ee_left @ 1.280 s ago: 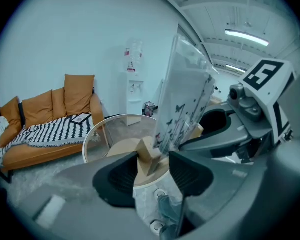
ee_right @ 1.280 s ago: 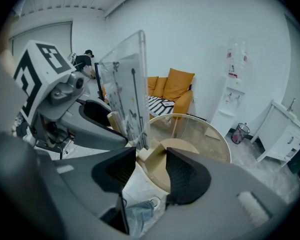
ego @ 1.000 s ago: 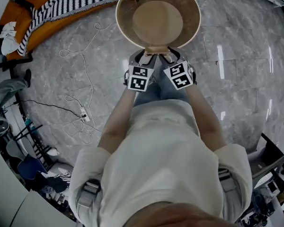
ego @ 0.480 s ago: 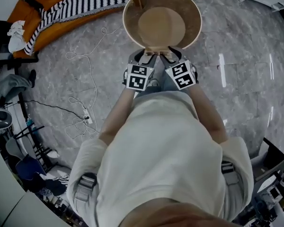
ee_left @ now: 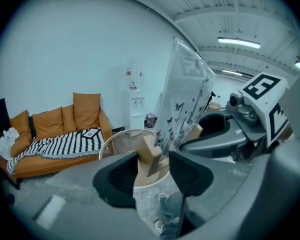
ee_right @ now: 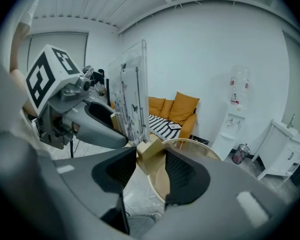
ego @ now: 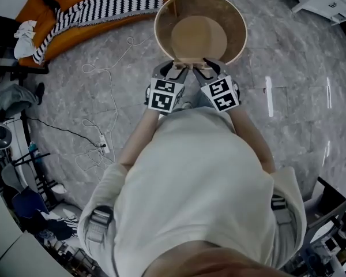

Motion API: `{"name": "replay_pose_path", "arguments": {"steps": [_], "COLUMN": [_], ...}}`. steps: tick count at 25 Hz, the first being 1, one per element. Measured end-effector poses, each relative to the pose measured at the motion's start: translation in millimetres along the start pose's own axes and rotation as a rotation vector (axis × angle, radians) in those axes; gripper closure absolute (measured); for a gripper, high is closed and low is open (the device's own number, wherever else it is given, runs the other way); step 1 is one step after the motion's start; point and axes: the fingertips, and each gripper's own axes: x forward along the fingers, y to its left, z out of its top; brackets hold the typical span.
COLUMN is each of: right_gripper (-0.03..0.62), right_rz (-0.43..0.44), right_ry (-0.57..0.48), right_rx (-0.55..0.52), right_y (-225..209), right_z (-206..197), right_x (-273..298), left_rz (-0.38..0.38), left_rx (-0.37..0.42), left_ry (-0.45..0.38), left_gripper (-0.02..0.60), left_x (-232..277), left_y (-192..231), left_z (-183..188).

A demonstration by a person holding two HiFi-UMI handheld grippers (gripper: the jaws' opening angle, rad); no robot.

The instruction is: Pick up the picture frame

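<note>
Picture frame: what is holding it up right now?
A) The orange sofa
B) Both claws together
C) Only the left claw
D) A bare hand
B: the left claw and the right claw each pinch the bottom of the picture frame.

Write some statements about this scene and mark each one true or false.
Both the left gripper and the right gripper clamp the wooden base of the clear acrylic picture frame. True.
The frame rests on the round glass-topped table. False: it is held in the air, off the table.
A black-and-white striped blanket lies on the orange sofa. True.
The white cable lies on the table. False: it lies on the grey marble floor.
</note>
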Motion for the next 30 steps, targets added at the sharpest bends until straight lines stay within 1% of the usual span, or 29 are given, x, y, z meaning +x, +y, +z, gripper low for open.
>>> {"name": "replay_pose_path", "arguments": {"steps": [4,7,14,30], "right_gripper": [0.413,0.414,0.417,0.425], "right_rz": [-0.005,-0.002,0.001,0.006], "right_ry": [-0.013,-0.015,-0.009,-0.003], "right_rx": [-0.025,-0.022,-0.012,-0.031], "right_y": [0.8,0.7,1.0,-2.6], "right_z": [6.2,7.0,5.2,6.4], "right_x": [-1.8,-1.1,-1.0,0.5], "left_rz": [0.003,0.005,0.001,0.01], "left_rx": [0.001,0.01,-0.005,-0.006], "left_ry": [-0.009,-0.008,-0.002,0.002], "left_gripper": [0.385,0.385,0.385,0.385], "left_x": [-4.0,-4.3,-3.1,-1.6], "left_y": [1.6,2.9,2.5,3.9], "left_z": [3.7,4.7,2.6,6.6]}}
